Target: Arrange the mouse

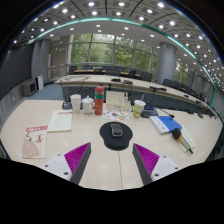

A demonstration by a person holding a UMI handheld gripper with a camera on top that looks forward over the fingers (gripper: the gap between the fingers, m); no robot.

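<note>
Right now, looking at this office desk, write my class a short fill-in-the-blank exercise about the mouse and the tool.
1. The mouse rests on a round black ____.
2. The tool has its two fingers ____, holding nothing.
3. The mouse lies just ____ of the fingers.
4. The pads on the fingers are ____ in colour.

Missing words: mat; open; ahead; pink

Bare table (pixel 108 168) lies between the parted gripper (pixel 109 158) fingers and the round mat (pixel 116 133) with the mouse (pixel 116 130). Obstacles beyond: cups (pixel 76 101), red can (pixel 100 105). Flanking: booklet (pixel 35 141), blue items (pixel 166 124).
</note>
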